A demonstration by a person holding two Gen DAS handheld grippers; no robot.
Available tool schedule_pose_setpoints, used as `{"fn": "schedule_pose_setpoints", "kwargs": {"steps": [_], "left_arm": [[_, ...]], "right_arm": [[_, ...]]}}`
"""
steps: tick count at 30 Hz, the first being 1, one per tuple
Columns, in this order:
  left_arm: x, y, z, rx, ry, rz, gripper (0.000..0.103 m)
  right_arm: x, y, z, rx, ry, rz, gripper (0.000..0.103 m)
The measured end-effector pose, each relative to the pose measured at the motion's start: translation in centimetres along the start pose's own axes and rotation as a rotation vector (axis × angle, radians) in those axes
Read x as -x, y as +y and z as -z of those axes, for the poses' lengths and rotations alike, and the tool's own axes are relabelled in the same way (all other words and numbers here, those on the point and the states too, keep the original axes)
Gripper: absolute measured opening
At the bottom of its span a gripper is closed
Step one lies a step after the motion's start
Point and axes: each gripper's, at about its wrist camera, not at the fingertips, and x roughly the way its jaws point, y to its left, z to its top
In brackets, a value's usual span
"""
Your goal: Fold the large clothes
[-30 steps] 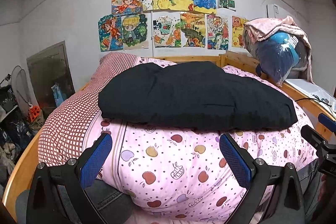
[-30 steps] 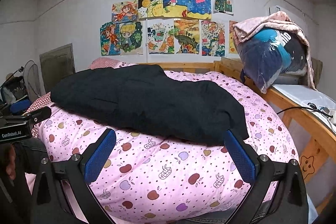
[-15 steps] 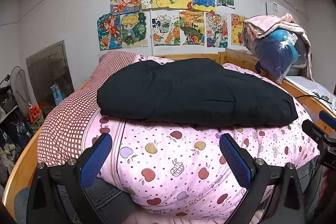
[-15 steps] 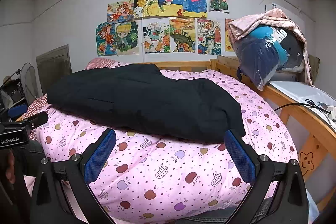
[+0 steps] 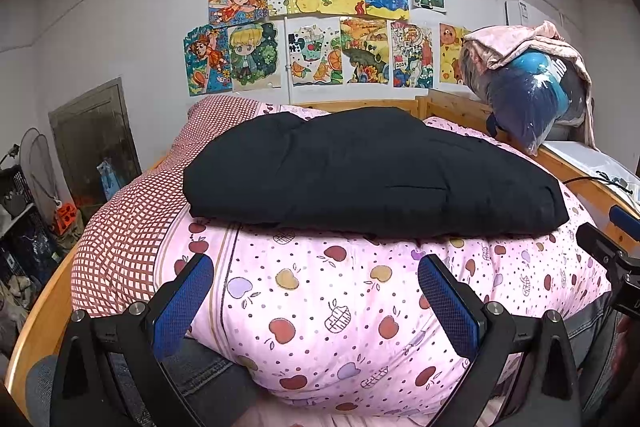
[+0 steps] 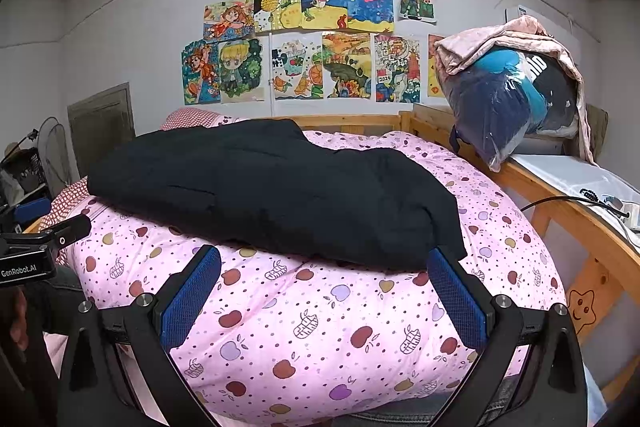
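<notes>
1. The black padded garment (image 5: 372, 175) lies folded into a thick bundle on top of the pink apple-print quilt (image 5: 340, 291), which bulges over a wooden bed frame (image 6: 560, 203).
2. The left wrist view alone shows the red checked bedding (image 5: 132, 223) running wide along the quilt's left side, and a crate-filled corner (image 5: 24, 211) beyond it.
3. The right wrist view alone shows a star face on the bed frame's post (image 6: 581, 309) and a cable (image 6: 568, 201) on the white surface past the rail.
4. The left gripper (image 5: 316, 291) has its jaws spread wide, holding nothing, its blue pads over the quilt's near slope.
5. The right gripper (image 6: 325, 285) is likewise wide apart and empty, its right pad just beside the garment's near corner.
</notes>
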Motion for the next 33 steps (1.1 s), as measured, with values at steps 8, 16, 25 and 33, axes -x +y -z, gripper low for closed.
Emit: {"fn": "schedule_pose_setpoints", "kwargs": {"steps": [8, 16, 25, 33], "left_arm": [[0.00, -0.01, -0.01, 0.000, 0.001, 0.000, 0.103], [-0.21, 0.23, 0.21, -0.003, 0.003, 0.002, 0.103], [-0.19, 0.19, 0.19, -0.004, 0.003, 0.002, 0.103], [-0.19, 0.21, 0.26, -0.005, 0.004, 0.002, 0.103]], "right_arm": [[-0.04, -0.03, -0.01, 0.000, 0.003, 0.000, 0.101], [-0.01, 0.10, 0.00, -0.001, 0.002, 0.000, 0.101], [-0.01, 0.09, -0.01, 0.000, 0.002, 0.001, 0.101], [-0.06, 0.08, -0.01, -0.001, 0.004, 0.000, 0.101]]}}
